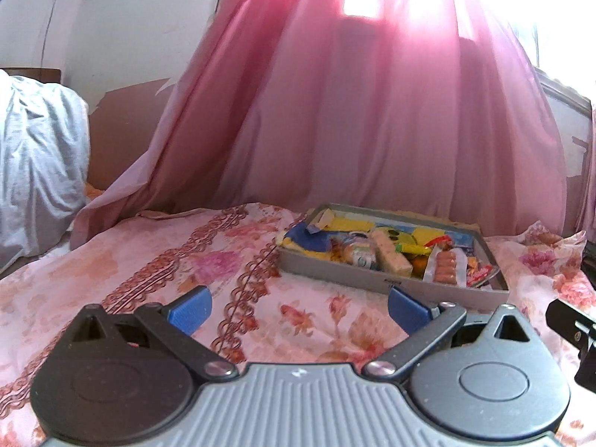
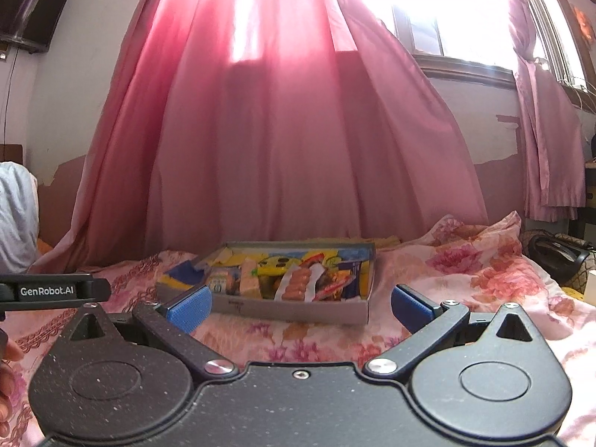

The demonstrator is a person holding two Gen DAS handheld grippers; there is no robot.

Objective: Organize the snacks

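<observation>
One grey tray (image 1: 335,273) sits on the bed's floral sheet (image 1: 149,260), near the far edge below the pink curtain (image 1: 354,111). It holds a heap of snack packets too jumbled to count; one pack of sausages (image 1: 445,267) and one pale bar (image 1: 391,255) stand out. Two tongs hover short of it, the left tongs (image 1: 298,311) and the right tongs (image 2: 300,311), both spread wide and empty.
</observation>
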